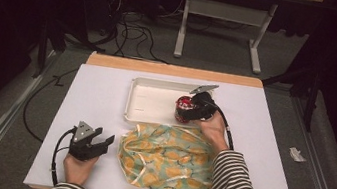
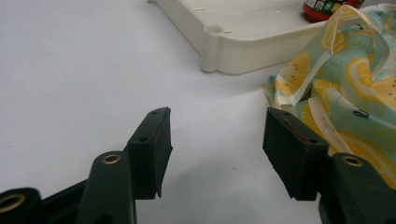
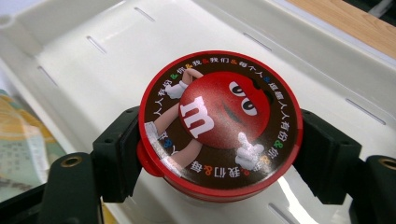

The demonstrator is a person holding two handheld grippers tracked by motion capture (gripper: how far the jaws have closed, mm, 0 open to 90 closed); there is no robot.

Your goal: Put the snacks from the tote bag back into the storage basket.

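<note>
A round candy tub [image 1: 184, 108] with a red lid [image 3: 219, 119] showing a red candy figure stands upright in the white tray [image 1: 147, 102], at its right end. My right gripper [image 1: 193, 109] is shut on the candy tub, one jaw at each side of the lid. A lemon-print cloth bag [image 1: 167, 157] lies crumpled just in front of the tray. Left of the bag, near the table's front edge, my left gripper [image 1: 103, 138] rests on the white sheet, open, with nothing between its jaws. The left gripper view shows the bag [image 2: 345, 88] and the tray's corner [image 2: 219, 51] ahead.
The tray's [image 3: 84, 51] left part is bare. A white sheet [image 1: 95, 98] covers the table, with bare room at the left. A wooden table edge [image 1: 175, 70] runs along the back. Cables [image 1: 135, 34] and a table frame [image 1: 222, 26] stand on the floor behind.
</note>
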